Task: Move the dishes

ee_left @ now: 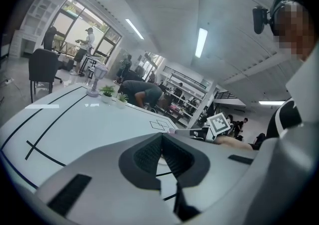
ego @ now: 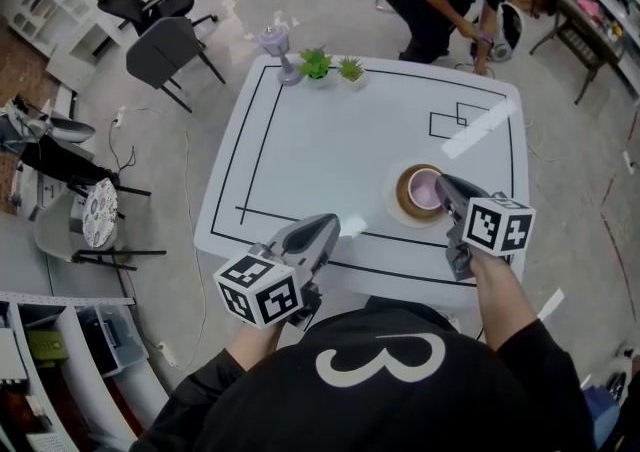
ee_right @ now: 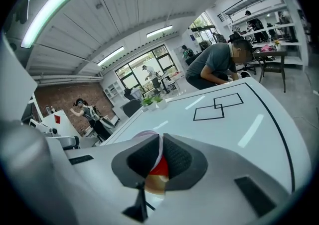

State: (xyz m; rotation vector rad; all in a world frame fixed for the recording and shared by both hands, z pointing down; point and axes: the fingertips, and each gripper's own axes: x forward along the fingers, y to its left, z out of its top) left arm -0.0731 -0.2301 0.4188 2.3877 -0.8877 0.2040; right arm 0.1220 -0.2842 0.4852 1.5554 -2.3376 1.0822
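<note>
White table (ego: 330, 140); right gripper (ego: 441, 183) pinches bowl (ego: 422, 190) rim, plate (ego: 403, 202) seemingly half-hidden.

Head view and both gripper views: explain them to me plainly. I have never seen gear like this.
There is no robot here. A person holds a two-jaw tool in each hand. The head view comes from a camera on the person's head, looking steeply down. Each gripper view looks along one tool's own jaws. The left tool hovers over the white table with its jaws together and nothing in them. The right tool has its jaws shut on the rim of a pale bowl, which sits on a brown plate. Small potted plants stand at the table's far edge.
</note>
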